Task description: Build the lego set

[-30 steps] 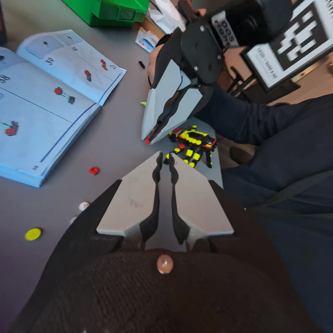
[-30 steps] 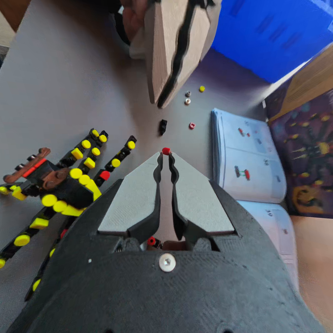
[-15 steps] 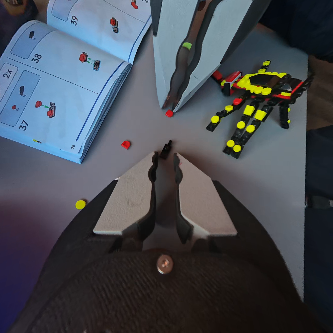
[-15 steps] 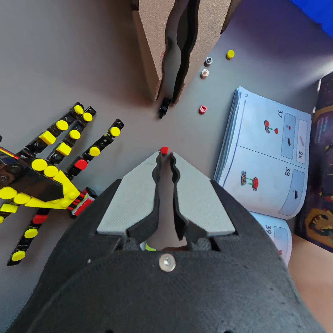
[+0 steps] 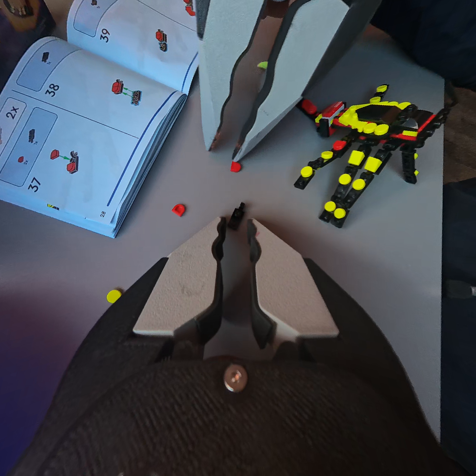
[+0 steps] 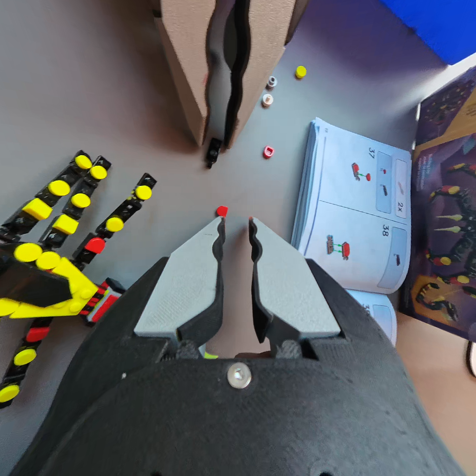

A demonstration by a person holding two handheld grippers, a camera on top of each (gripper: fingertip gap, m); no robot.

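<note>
A black, yellow and red spider-like lego model point(image 5: 365, 144) stands on the grey table; it is at the left in the right wrist view point(image 6: 51, 231). My left gripper point(image 5: 236, 221) is open, low over the table, with a small black piece point(image 5: 237, 216) between its fingertips. My right gripper point(image 6: 236, 219) is open, facing the left one. A small red piece point(image 6: 222, 211) lies on the table at its left fingertip. In the left wrist view the right gripper point(image 5: 224, 152) points down, with the red piece point(image 5: 235, 166) at its tip.
An open instruction booklet point(image 5: 90, 123) lies beside the grippers, with the set's box point(image 6: 448, 219) beyond it. A second red piece point(image 5: 178, 209), a yellow round stud point(image 5: 113, 295) and two small round pieces point(image 6: 268, 100) lie loose. The table edge point(image 5: 441, 231) runs just past the model. One gripper's finger ends stand about 6 centimetres off the other's.
My right gripper has opened and the red piece it held now lies on the table. My left gripper has opened wider and moved forward around the black piece.
</note>
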